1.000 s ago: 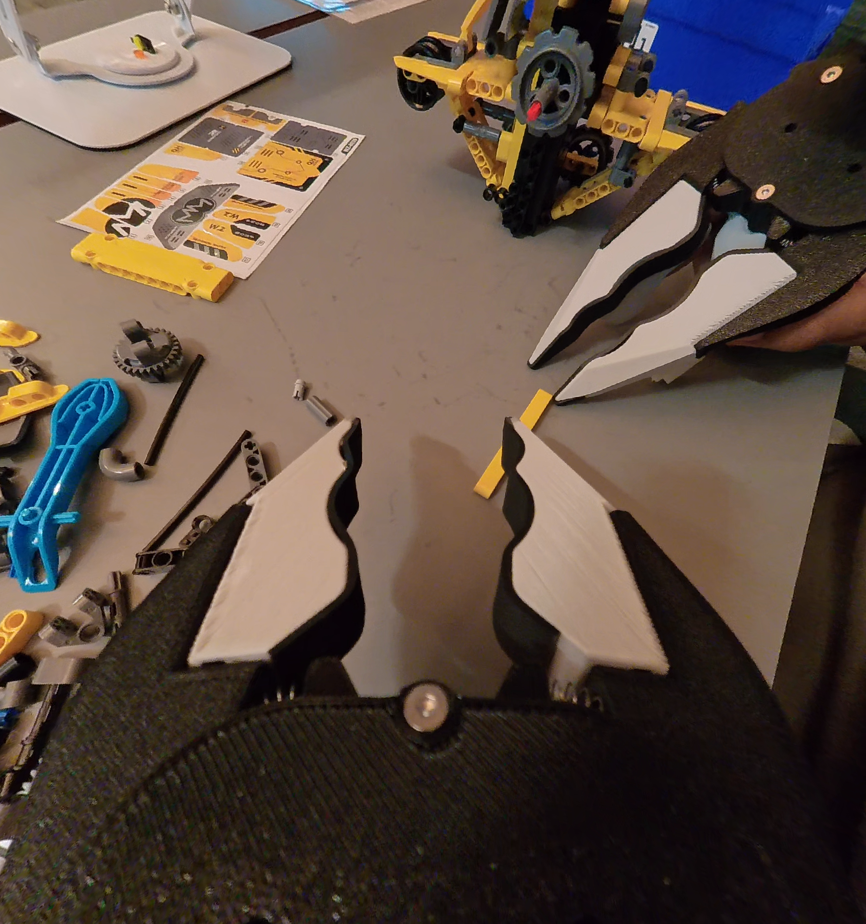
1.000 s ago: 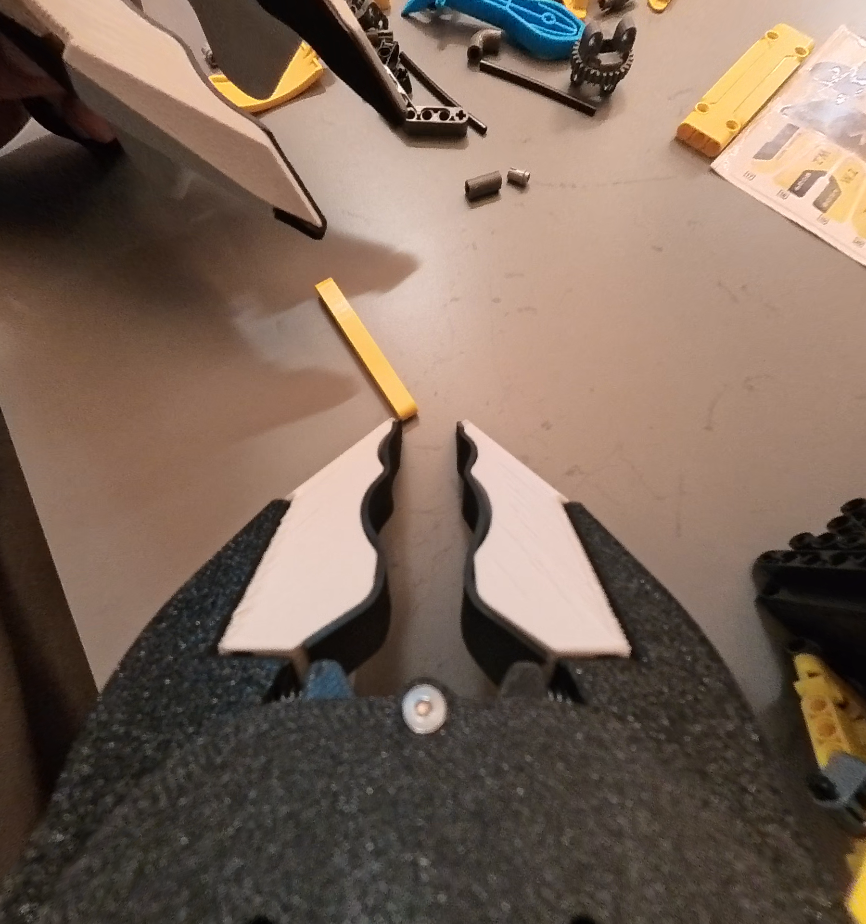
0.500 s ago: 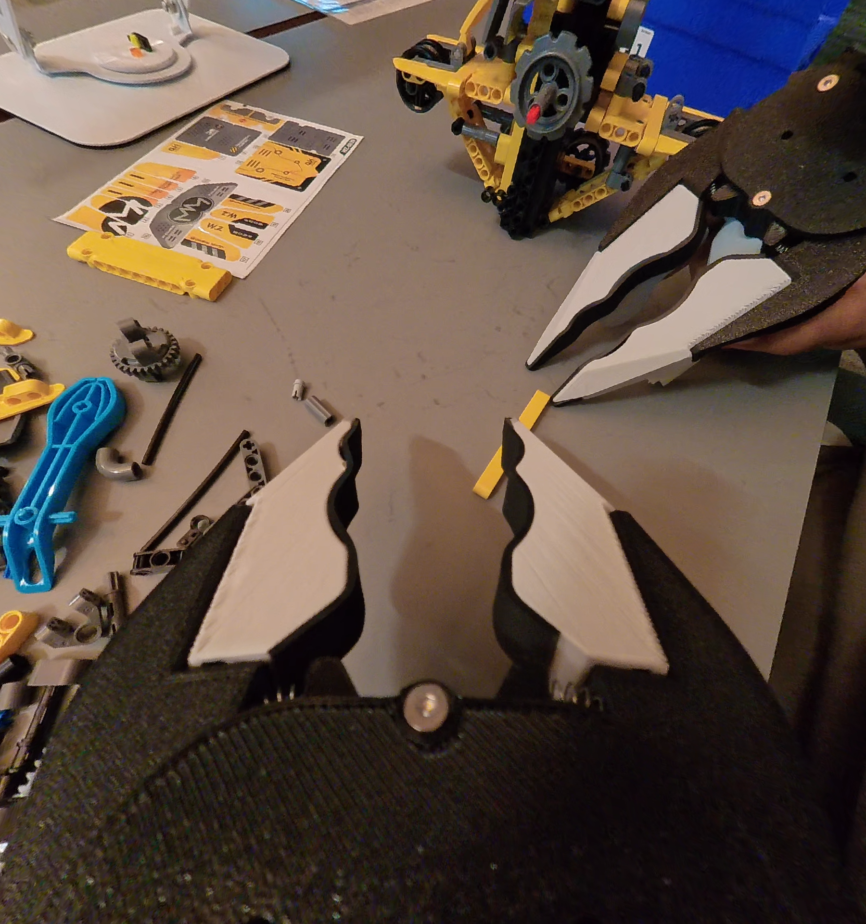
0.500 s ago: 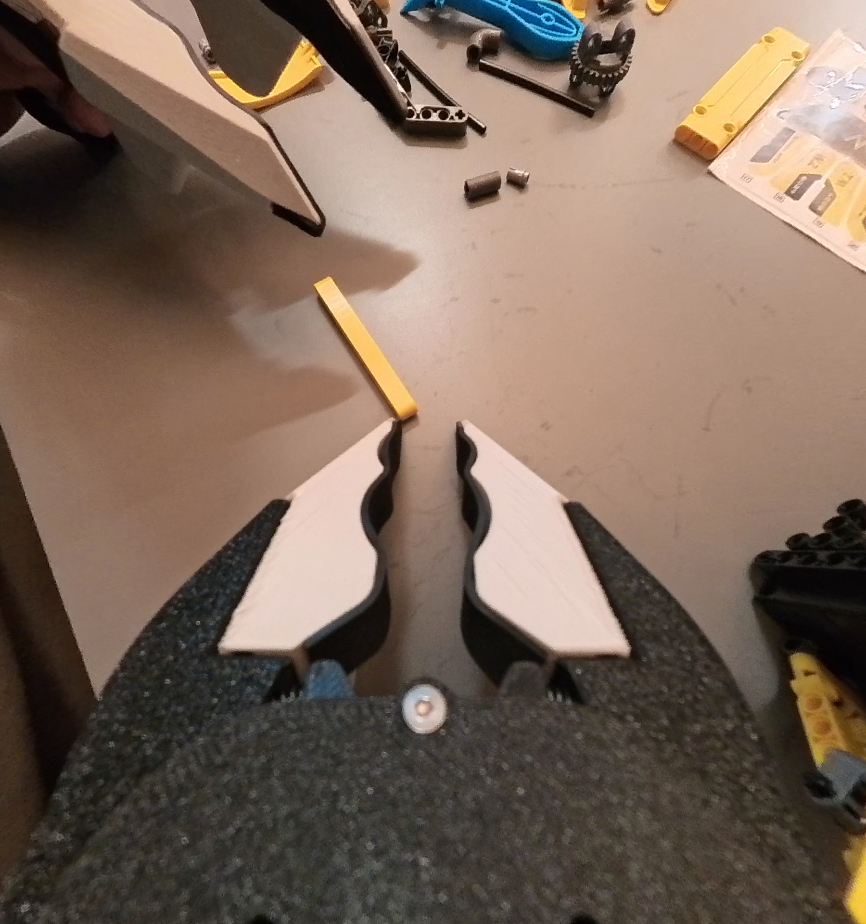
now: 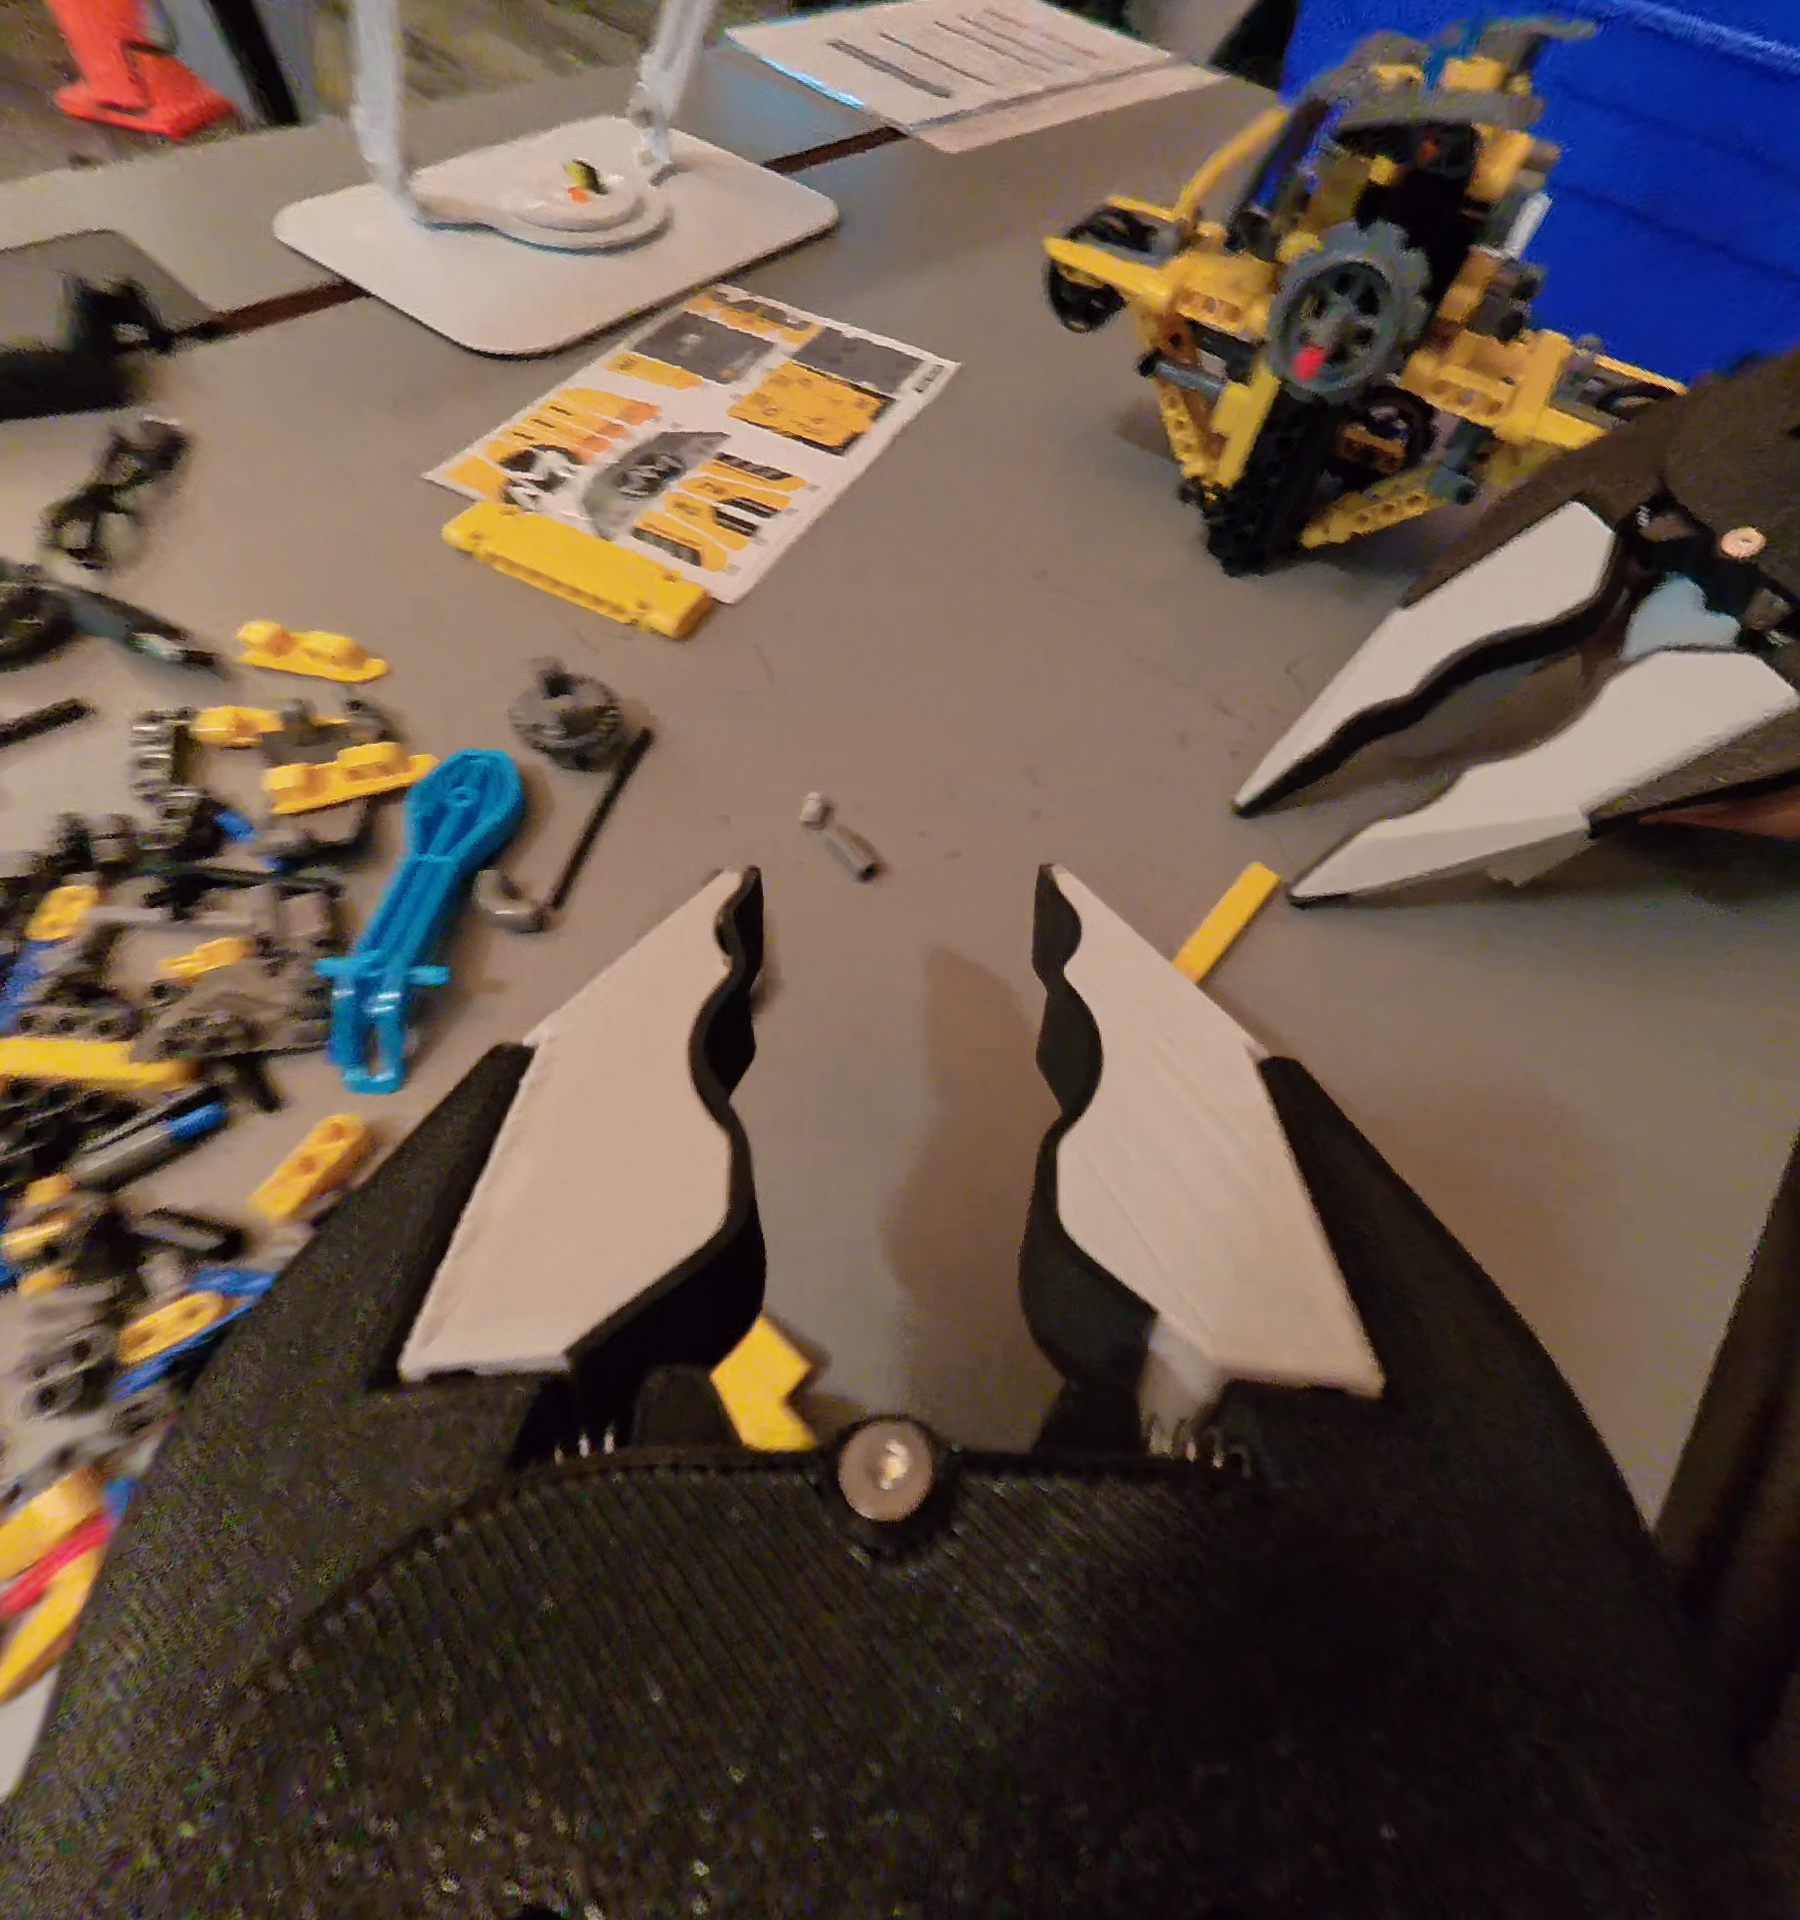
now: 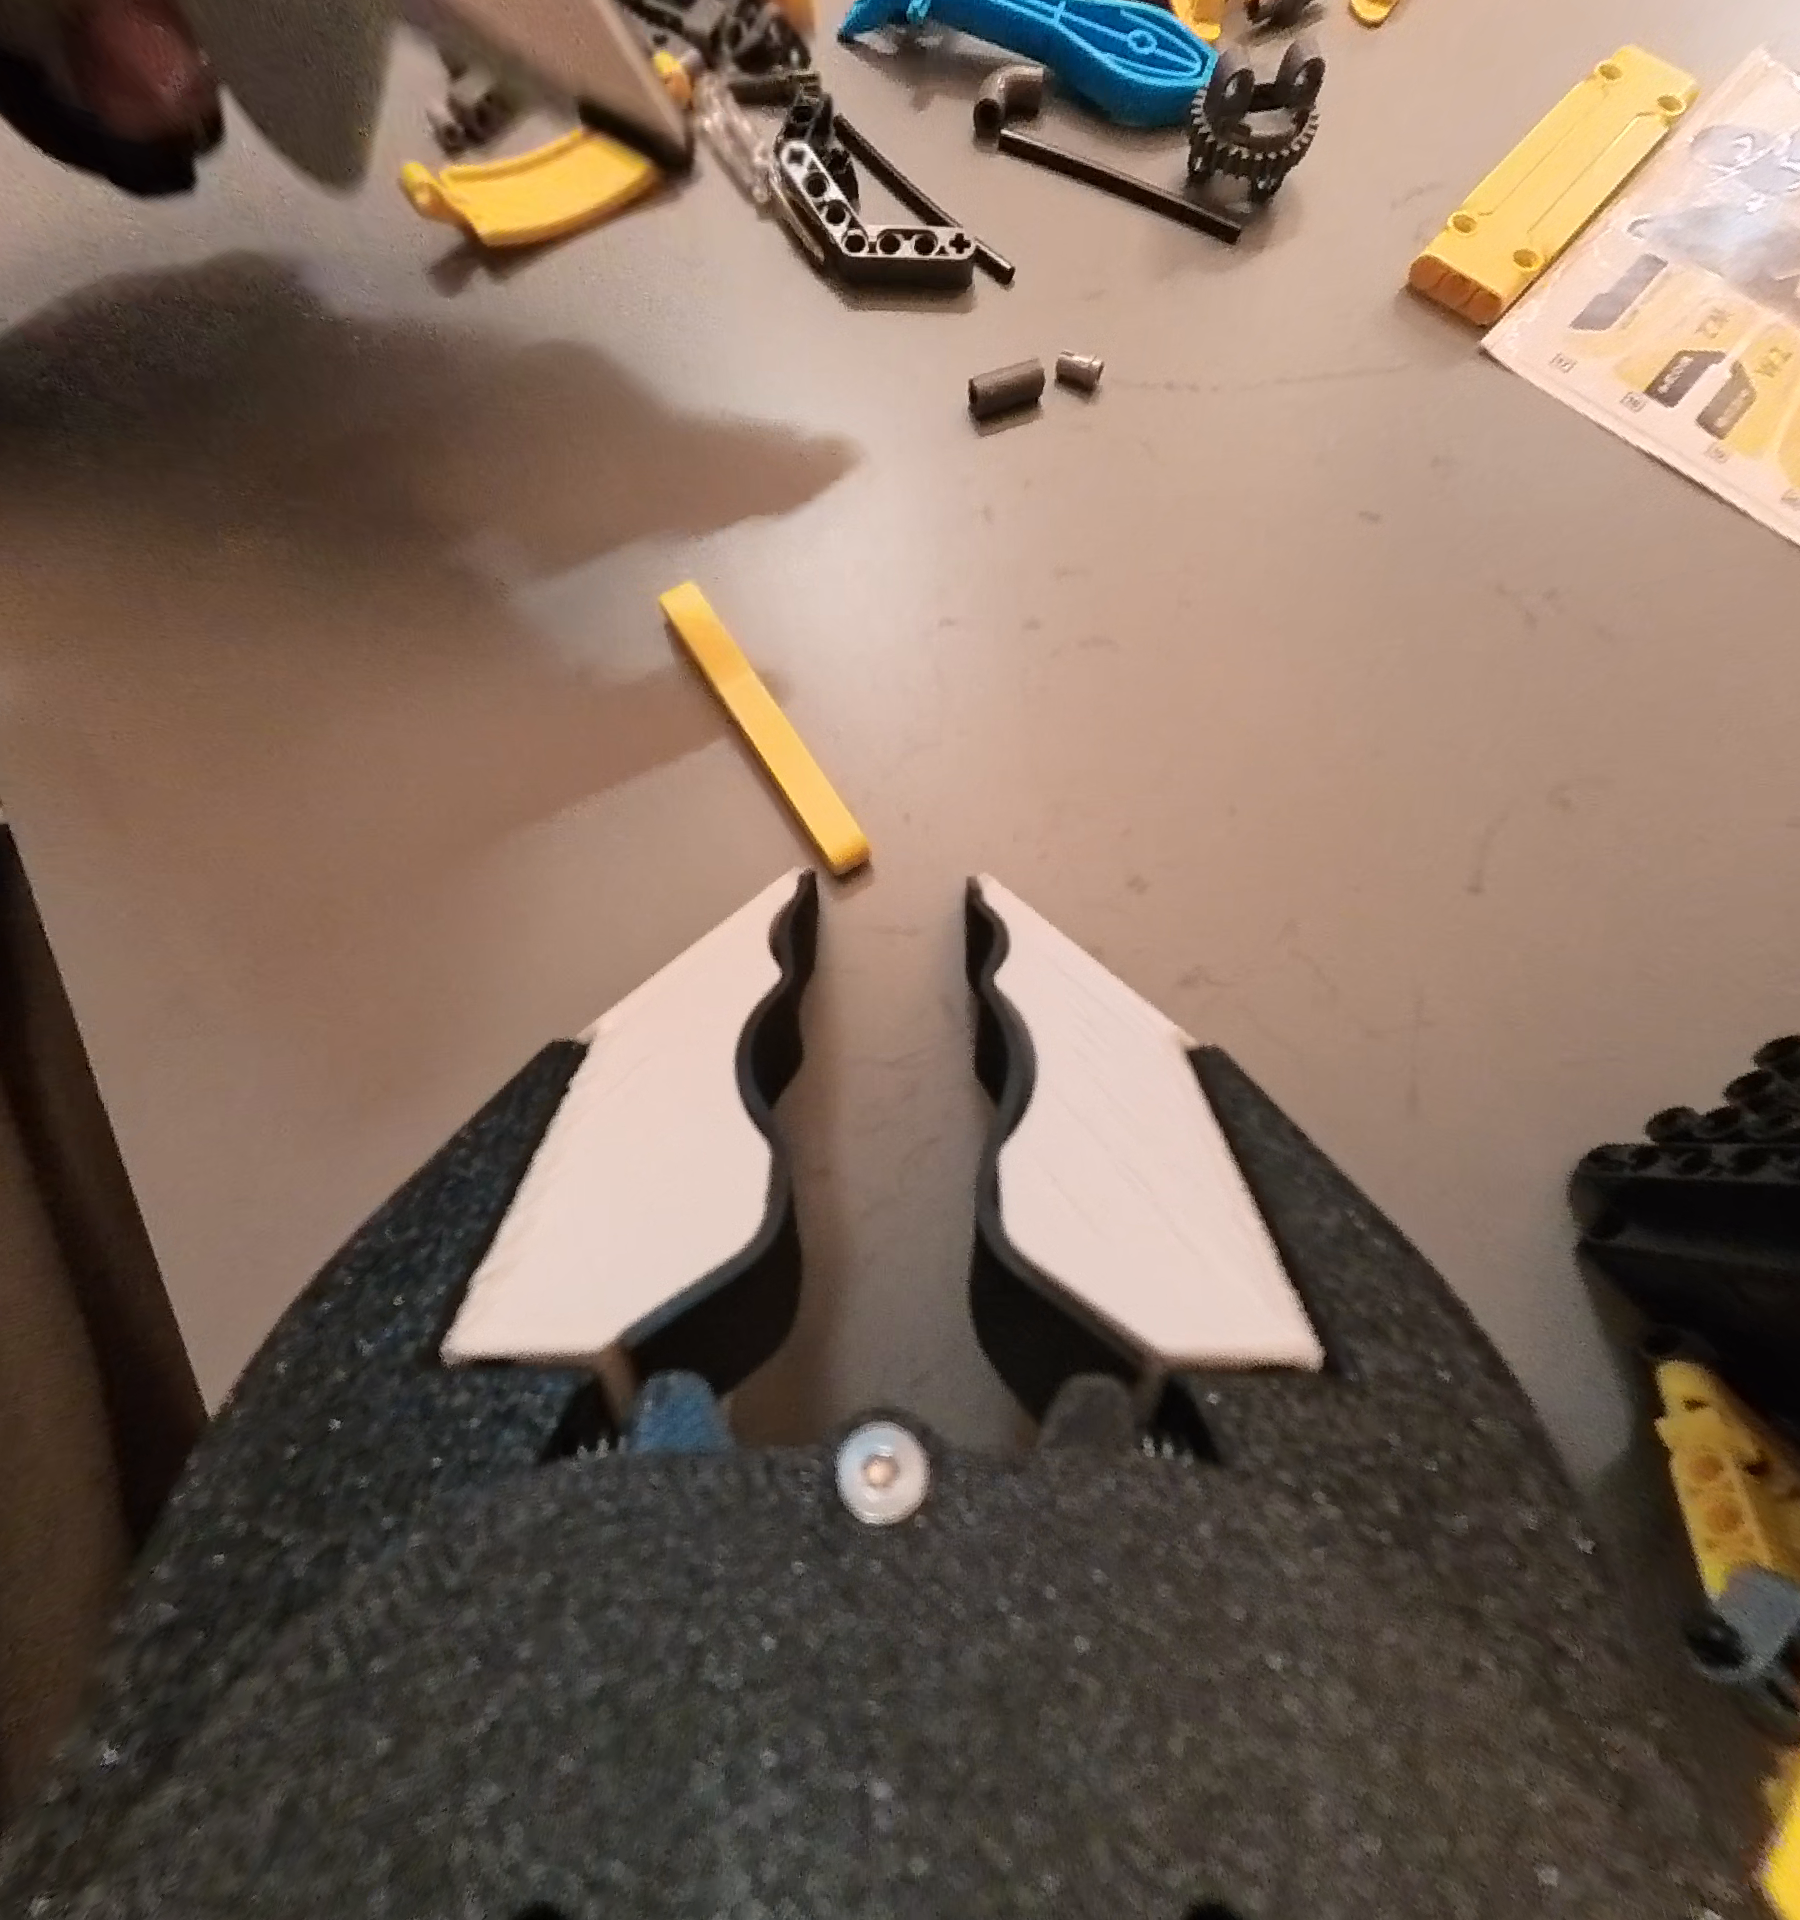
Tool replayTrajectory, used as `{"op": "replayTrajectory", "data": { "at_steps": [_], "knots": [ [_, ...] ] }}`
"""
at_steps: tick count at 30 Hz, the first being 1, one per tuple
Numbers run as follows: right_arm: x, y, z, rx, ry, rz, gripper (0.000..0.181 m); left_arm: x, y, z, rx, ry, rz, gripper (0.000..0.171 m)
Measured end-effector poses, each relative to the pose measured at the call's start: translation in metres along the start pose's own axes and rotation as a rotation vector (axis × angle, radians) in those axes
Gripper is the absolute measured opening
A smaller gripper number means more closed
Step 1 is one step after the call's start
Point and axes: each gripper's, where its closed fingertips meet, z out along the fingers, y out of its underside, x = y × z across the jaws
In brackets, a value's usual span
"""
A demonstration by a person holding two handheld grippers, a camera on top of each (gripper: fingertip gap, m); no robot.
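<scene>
Both grippers: speckled black bodies, pale grey fingers [image 5: 605, 1122] wavy black-lined inside, silver centre screw [image 6: 880, 1481].

My grey table [image 5: 979, 665] fills the view under warm, dim light. At its far edge a second tabletop [image 5: 96, 208] butts up along a dark seam. Beyond the far right corner stands a blue bin [image 5: 1654, 156].

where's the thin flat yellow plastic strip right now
The thin flat yellow plastic strip lies on the grey table, just ahead of the right gripper, near its left fingertip.

Office-like worktable [image 5: 979, 665]; toy building parts [image 5: 148, 987], monitor stand [image 5: 553, 249].
</scene>
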Motion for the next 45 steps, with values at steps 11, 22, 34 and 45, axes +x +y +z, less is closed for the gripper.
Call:
{"op": "replayTrajectory", "data": {
  "at_steps": [11, 22, 34, 45],
  "knots": [
    [-0.001, -0.025, -0.012, 0.160, 0.000, -0.023, 0.031, -0.156, -0.050, -0.024, -0.152, -0.258, 0.048, 0.065],
    [0.001, -0.028, -0.014, 0.183, 0.062, -0.071, 0.031, -0.307, -0.030, 0.052, -0.482, -0.138, -0.180, 0.043],
    [0.002, -0.031, -0.015, 0.207, 0.013, -0.038, 0.032, -0.304, -0.004, 0.057, -0.525, -0.056, -0.216, 0.030],
    [0.002, -0.028, -0.011, 0.176, 0.045, -0.076, 0.032, -0.298, -0.015, 0.054, -0.426, -0.007, -0.263, 0.001]
  ]
}}
